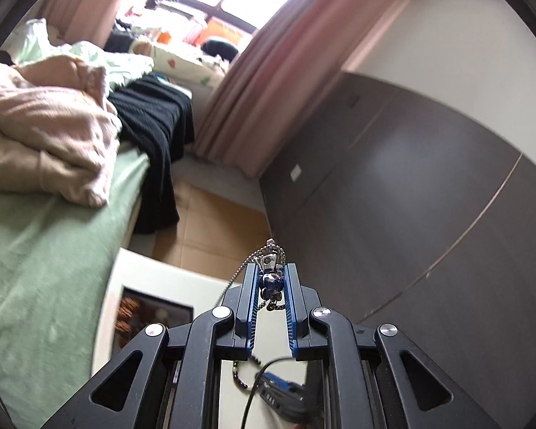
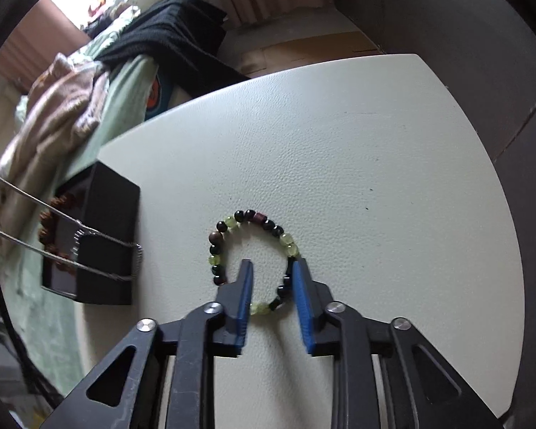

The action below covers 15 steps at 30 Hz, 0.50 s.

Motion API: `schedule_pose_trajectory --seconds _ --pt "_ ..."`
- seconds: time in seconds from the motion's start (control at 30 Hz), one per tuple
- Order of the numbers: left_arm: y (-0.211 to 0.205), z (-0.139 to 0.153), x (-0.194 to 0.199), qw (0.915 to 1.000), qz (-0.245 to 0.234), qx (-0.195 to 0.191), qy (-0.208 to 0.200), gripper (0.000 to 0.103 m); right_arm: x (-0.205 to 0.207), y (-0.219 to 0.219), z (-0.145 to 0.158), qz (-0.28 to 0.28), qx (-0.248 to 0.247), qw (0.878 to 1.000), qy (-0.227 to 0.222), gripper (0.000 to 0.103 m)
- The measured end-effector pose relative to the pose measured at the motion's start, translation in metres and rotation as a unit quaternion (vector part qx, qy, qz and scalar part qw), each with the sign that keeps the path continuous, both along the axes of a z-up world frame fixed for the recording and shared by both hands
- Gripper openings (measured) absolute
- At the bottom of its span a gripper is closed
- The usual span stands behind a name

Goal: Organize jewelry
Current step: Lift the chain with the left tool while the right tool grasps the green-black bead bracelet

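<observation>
In the left wrist view my left gripper (image 1: pixel 271 273) is shut on a blue stone pendant (image 1: pixel 271 283) of a silver ball-chain necklace (image 1: pixel 234 279), held high above the white table (image 1: pixel 132 275). The chain hangs down past the fingers. In the right wrist view my right gripper (image 2: pixel 271 268) is open, low over a bracelet of green and dark beads (image 2: pixel 232 227) on the white table (image 2: pixel 339 150). One finger stands inside the bracelet's ring, the other at its right side. A black jewelry box (image 2: pixel 103 243) with a brown bead bracelet (image 2: pixel 48 221) inside stands at the table's left edge.
A bed (image 1: pixel 35 250) with green sheet, beige blanket and black cloth runs left of the table. A dark wardrobe (image 1: pixel 428 196) stands to the right. The necklace chain (image 2: pixel 35 196) stretches across the box in the right wrist view. A black cable (image 1: pixel 253 386) lies below the left gripper.
</observation>
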<state>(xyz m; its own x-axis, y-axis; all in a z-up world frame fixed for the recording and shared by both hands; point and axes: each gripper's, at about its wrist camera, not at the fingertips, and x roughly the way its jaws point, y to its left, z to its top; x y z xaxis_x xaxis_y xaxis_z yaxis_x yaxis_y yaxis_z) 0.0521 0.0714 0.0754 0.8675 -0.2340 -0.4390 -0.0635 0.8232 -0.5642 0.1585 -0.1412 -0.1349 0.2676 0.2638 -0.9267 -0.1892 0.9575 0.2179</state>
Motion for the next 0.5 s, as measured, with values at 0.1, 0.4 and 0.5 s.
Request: schedule_pose_trajectory --seconds 0.1,0.4,0.5 --pt "0.013 0.012 -0.006 0.9998 0.012 -0.001 -0.016 0.014 -0.003 0.007 0.002 0.020 -0.037 0.999 -0.018 0.010" --pt "0.032 0.026 -0.014 0.9987 0.028 -0.007 -0.043 0.014 -0.016 -0.014 0.041 0.012 0.028 0.998 -0.048 0.009" --pt "0.037 0.029 -0.017 0.9983 0.030 -0.015 -0.048 0.014 -0.025 -0.027 0.063 0.007 0.057 0.996 -0.073 0.009"
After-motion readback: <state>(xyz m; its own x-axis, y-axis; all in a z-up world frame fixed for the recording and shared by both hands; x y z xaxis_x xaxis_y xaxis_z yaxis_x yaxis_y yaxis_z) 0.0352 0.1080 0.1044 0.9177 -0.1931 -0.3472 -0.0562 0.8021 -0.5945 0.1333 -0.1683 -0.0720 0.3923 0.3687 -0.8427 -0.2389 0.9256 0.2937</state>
